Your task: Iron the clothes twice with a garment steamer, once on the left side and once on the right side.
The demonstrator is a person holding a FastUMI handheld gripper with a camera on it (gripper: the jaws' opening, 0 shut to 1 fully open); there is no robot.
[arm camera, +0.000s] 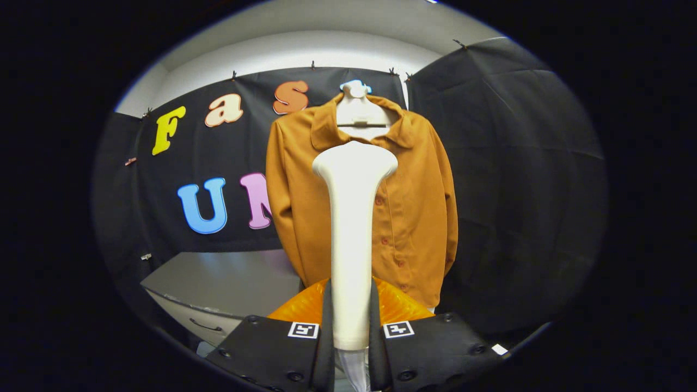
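Tool (351, 332) fingers tight on steamer (353, 218), shirt (414, 201) just beyond.

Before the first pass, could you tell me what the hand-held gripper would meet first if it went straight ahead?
Probably the brown shirt hanging ahead: the hand-held gripper, shut on the white steamer, would touch it head first; depth is unclear.

The steamer (353, 218) is held upright just before the shirt (414, 207); a cabinet (228, 283) is set left of the shirt.
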